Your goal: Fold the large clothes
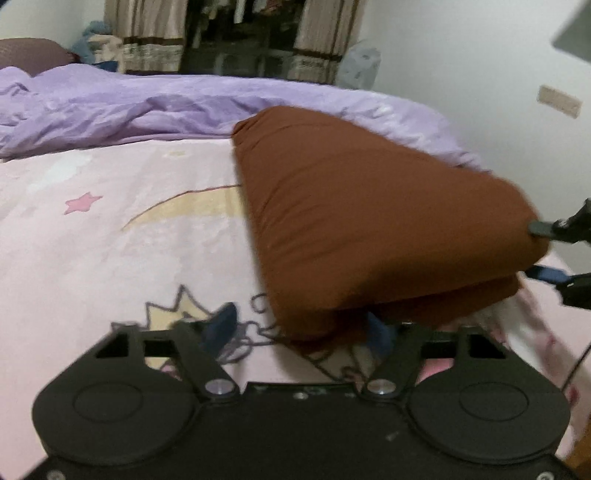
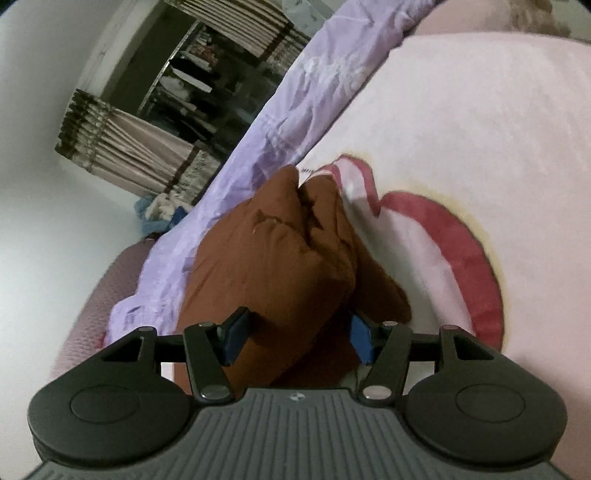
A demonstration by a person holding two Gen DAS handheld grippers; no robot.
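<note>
A folded brown garment [image 1: 369, 221] lies on the pink patterned bed sheet [image 1: 92, 240], lifted at its right end. My left gripper [image 1: 299, 325] is open, its blue-padded fingers [image 1: 221, 325] wide apart at the garment's near corner, which hangs over the right finger. My right gripper [image 2: 295, 339] is shut on the thick folded bundle of the brown garment [image 2: 269, 266], blue pads pressing both sides. The right gripper also shows in the left wrist view [image 1: 539, 251] at the garment's right end.
A rumpled purple duvet [image 1: 166, 107] lies across the far side of the bed. Behind it stands an open wardrobe with striped curtains [image 1: 240, 33]. A white wall [image 1: 480, 92] is at the right. A maroon pillow [image 2: 96, 295] sits beside the duvet.
</note>
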